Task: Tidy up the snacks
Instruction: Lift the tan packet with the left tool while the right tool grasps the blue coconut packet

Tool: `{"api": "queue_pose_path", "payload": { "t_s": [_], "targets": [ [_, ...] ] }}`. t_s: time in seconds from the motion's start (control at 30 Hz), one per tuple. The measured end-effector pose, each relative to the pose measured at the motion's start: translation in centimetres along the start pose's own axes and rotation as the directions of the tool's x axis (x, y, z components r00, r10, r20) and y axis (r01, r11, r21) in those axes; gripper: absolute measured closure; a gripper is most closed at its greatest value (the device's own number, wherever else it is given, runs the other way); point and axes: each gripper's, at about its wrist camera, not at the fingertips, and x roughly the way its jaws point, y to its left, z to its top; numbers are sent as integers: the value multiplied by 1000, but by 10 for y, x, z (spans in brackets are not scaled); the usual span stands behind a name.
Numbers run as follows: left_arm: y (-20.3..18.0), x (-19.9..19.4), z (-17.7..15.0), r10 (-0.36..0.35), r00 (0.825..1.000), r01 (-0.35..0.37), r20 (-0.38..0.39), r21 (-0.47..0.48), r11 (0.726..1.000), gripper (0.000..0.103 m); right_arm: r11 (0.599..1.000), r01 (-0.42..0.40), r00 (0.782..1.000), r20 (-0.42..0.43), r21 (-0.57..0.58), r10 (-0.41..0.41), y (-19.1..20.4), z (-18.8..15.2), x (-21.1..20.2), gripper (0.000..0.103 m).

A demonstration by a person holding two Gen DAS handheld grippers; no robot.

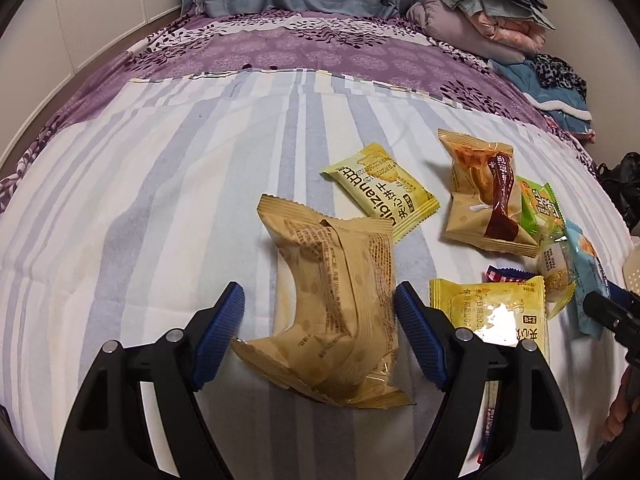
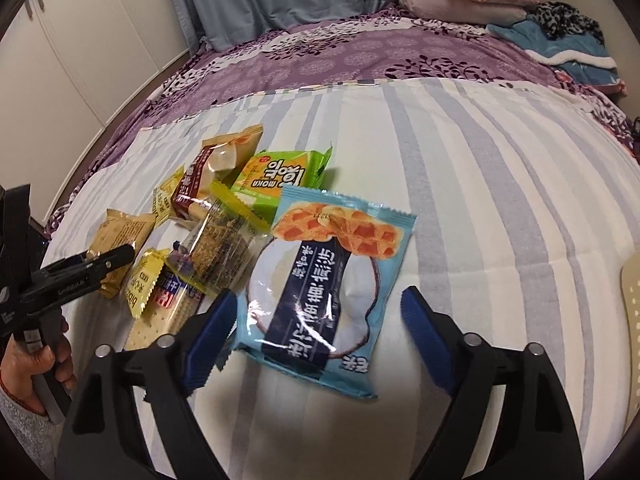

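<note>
My left gripper (image 1: 319,330) is open, its blue pads on either side of a tan crumpled snack packet (image 1: 334,312) lying on the striped sheet. My right gripper (image 2: 318,332) is open around a light blue coconut snack packet (image 2: 324,276), which lies flat. Other snacks lie in a loose pile: a yellow biscuit packet (image 1: 382,188), a tan and brown cake packet (image 1: 486,196), a second yellow packet (image 1: 492,312), a green packet (image 2: 280,176) and a clear sesame bar packet (image 2: 222,248). The left gripper also shows in the right wrist view (image 2: 76,268), over the tan packet.
The snacks lie on a bed with a blue and white striped sheet (image 1: 160,200) over a purple floral cover (image 1: 280,48). Folded quilts and clothes (image 1: 484,12) are stacked at the far right. A cream perforated object (image 2: 634,320) lies at the right edge.
</note>
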Motion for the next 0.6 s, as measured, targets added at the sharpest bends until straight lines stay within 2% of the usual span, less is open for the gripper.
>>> {"api": "queue_pose_path", "payload": {
  "t_s": [0.03,0.1,0.17,0.2,0.27,0.47,0.6],
  "targets": [
    [0,-1,0,-3,1000,3,6,2,1000,40,1000,3,1000,-1,4,-3,1,1,2,18],
    [2,-5,0,-28,1000,28,11,-20,999,49,1000,8,1000,-4,2,-8,2,4,6,18],
    [4,-11,-2,-35,999,36,30,-30,999,53,1000,15,1000,-8,-10,-15,4,5,12,17],
    [4,-14,-3,-36,999,37,38,-33,999,54,999,24,1000,-2,-22,-24,7,5,13,17],
    [4,-22,-5,-39,998,42,55,-38,998,54,998,49,999,5,-42,-48,11,3,13,26],
    [1,-51,-6,-54,993,59,105,-44,997,54,998,33,999,21,-53,-32,13,0,5,47],
    [-5,-74,-3,-64,987,70,149,-33,997,54,999,4,999,41,-42,-2,11,-3,-6,49]
  ]
}}
